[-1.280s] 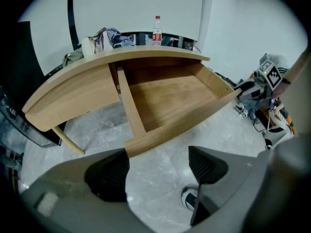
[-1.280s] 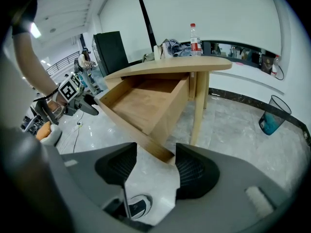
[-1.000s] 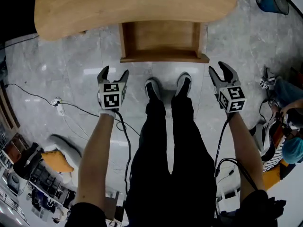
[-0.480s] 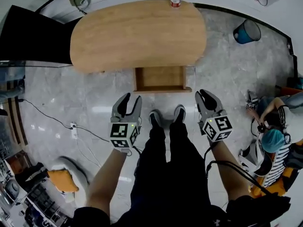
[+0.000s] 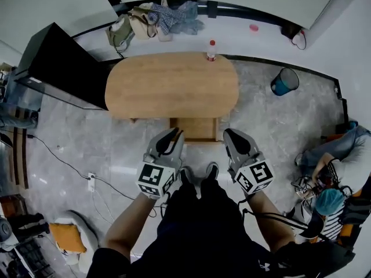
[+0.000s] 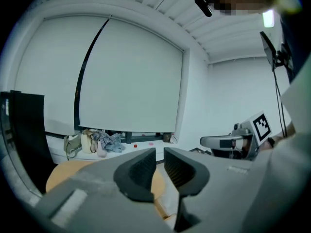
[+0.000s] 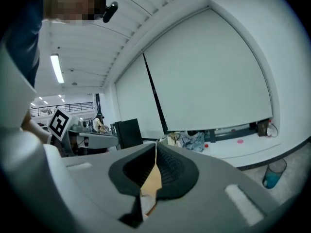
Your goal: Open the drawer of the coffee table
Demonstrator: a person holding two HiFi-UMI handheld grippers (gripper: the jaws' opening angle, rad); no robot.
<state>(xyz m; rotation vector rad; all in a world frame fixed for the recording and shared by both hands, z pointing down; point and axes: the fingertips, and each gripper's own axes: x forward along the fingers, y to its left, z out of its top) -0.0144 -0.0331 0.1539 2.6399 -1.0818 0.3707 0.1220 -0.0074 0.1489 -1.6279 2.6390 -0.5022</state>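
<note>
Left gripper just closing, empty, right gripper jaws together

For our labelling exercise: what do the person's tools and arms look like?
The left tool and right tool are light grey, each with two curved jaws lined with dark ribbed pads. Each carries a white cube with black square markers. Forearms are unsleeved; a black cable trails beside the right one. The left tool's jaws have just been closing, empty.

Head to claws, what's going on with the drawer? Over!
Left claw just been closing, thin gap, empty. Right claw shut, empty. Light wooden drawer pulled open under oval wooden coffee table. Nothing blocking it.
</note>
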